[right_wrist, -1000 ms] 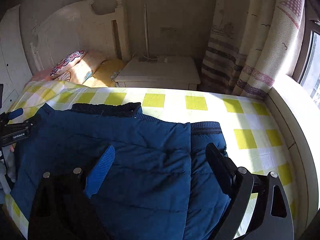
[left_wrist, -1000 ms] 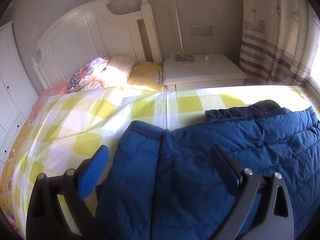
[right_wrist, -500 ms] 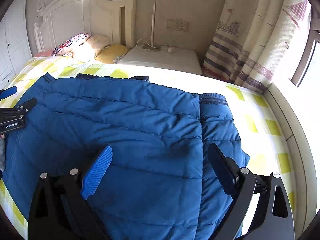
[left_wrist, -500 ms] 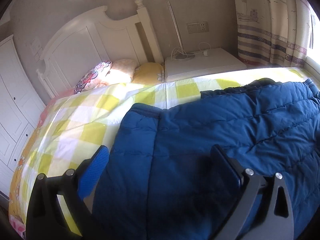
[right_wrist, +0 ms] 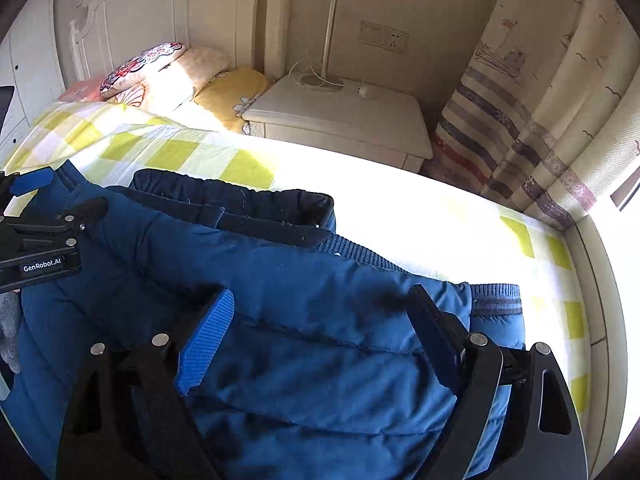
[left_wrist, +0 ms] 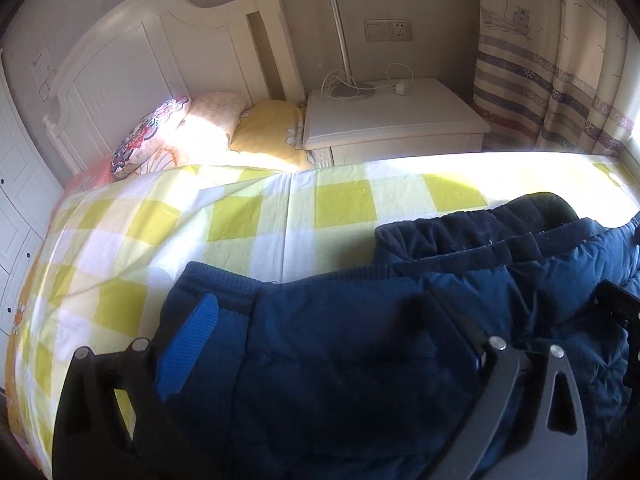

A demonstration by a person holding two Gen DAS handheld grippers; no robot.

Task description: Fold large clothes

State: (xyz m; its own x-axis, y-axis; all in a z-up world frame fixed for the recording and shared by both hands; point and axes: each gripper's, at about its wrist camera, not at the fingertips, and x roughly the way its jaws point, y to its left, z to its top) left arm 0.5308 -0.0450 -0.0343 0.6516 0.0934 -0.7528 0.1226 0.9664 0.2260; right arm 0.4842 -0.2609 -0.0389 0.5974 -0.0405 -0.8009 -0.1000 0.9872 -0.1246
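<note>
While right gripper (right_wrist: 320, 320) narrows, both lower, nearer blue jacket (right_wrist: 304, 312)

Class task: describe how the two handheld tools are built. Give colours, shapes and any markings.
Each tool has a black frame with triangular cut-outs and silver rivets. One finger carries a ribbed blue pad, the other a black one. The left tool, seen from the right wrist view, bears a white "GenRobot.AI" label.

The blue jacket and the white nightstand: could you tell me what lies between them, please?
Only bare yellow-checked bedsheet separates the blue jacket from the nightstand, as the left wrist view shows.
</note>
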